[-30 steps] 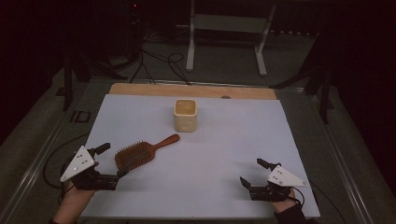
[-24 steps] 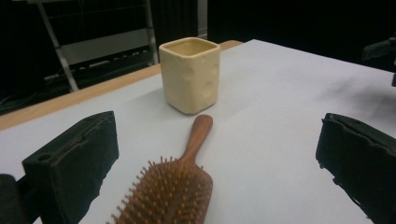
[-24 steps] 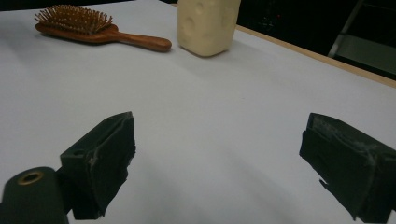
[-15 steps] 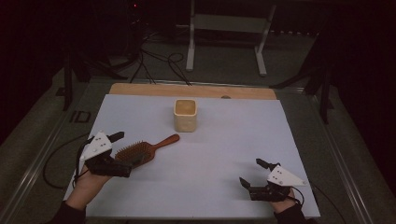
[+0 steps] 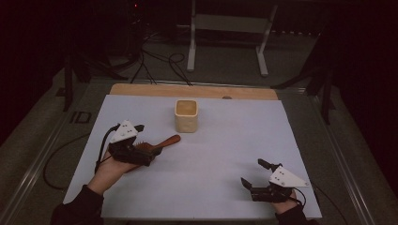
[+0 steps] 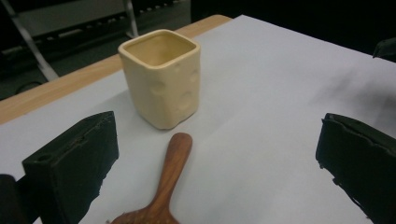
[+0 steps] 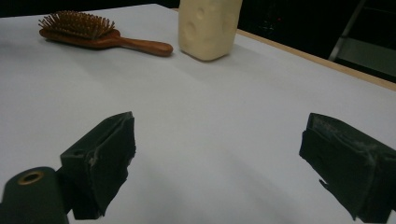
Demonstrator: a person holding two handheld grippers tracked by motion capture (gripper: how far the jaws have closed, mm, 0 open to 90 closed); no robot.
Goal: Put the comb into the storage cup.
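The left gripper (image 5: 139,143) hangs wide open, holding nothing, over the head of the brown wooden paddle hairbrush (image 6: 164,186); the reach looks underway, and closing on it seems next; the right gripper (image 5: 251,173) rests open and empty, well apart; the cream square ceramic cup (image 6: 161,77) stands just beyond the handle.

So the worktop (image 5: 225,187) is a wooden board under a big white sheet. On it: a cream, squarish ceramic cup (image 5: 186,115) upper centre, and a brown wooden paddle hairbrush (image 5: 155,145) lying just lower left of it, bristles up.
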